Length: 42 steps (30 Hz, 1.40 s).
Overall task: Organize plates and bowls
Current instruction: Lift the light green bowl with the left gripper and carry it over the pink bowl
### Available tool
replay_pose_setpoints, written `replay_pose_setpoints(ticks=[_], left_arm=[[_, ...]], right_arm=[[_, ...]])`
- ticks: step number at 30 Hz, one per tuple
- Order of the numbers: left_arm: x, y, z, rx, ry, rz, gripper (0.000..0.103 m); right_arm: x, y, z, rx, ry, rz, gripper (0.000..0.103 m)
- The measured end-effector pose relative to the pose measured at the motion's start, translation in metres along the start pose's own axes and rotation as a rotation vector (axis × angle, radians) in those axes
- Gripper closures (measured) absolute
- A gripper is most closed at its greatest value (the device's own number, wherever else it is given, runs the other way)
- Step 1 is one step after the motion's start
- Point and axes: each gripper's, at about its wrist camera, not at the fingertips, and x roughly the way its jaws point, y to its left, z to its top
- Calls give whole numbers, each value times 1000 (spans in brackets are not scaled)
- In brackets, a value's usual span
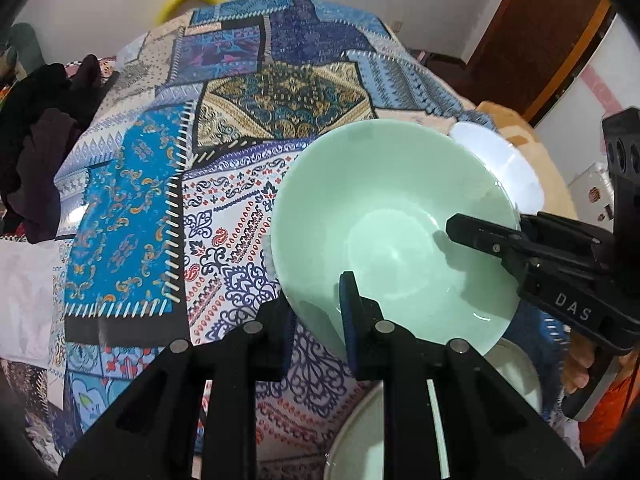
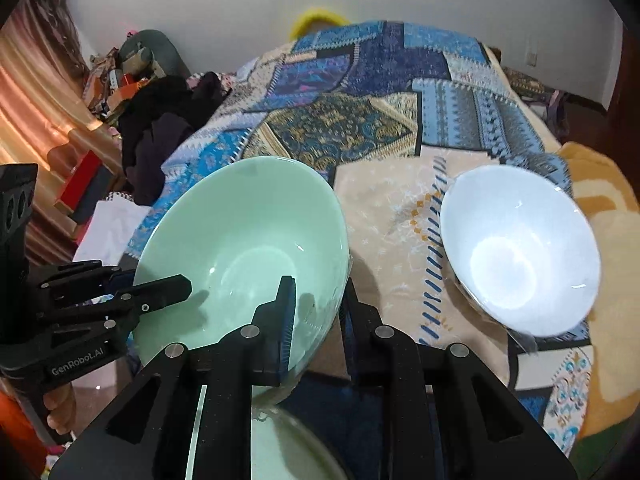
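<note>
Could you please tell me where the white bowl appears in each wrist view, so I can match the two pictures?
Left wrist view: the white bowl shows at upper right, mostly hidden behind the green bowl.
Right wrist view: the white bowl sits in full view at right, on the patterned cloth.
Shared landmark: the green bowl, gripped at its rim by both grippers.

The left wrist view looks steeply down along its own fingers (image 1: 316, 320) from close above a green bowl (image 1: 384, 216), facing across the patterned cloth (image 1: 132, 208) toward a far wall, with the other gripper (image 1: 484, 236) entering from the right. The right wrist view looks down the same way along its fingers (image 2: 316, 312), close over the bowl's opposite rim, with the left gripper at its left edge. Both share the green bowl, a white bowl (image 2: 520, 252), the cloth and a pale plate (image 2: 280, 444) below.
</note>
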Motion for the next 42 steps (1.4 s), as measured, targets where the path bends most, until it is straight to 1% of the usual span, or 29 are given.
replay_pose_setpoints(ticks=[4,12,22,28,33,37,42], left_arm=[[-28,-3,-7,-7,-47,-4,83],[-87,-5,-32,-13,-133,-1,83],[-147,1,-75,-45,-206,14,83],[-170,12,-102,-80,-236,39,83],[-183,27,-124,-118,-244,61,83],[-187,41,-141,-140,-235,83,83],[-186,57,-158,-173,-225,92,83]], right_arm=[[-22,15,-3,-19,-42,-3,84],[-57,46,-14,-53,-93,15,83],[-82,85,-33,-102,-136,49,83],[-82,109,-45,-137,-127,88,83],[-75,127,-54,-159,-111,121,83],[-65,140,-60,-165,-86,149,83],[-51,154,-68,-175,-44,167,82]])
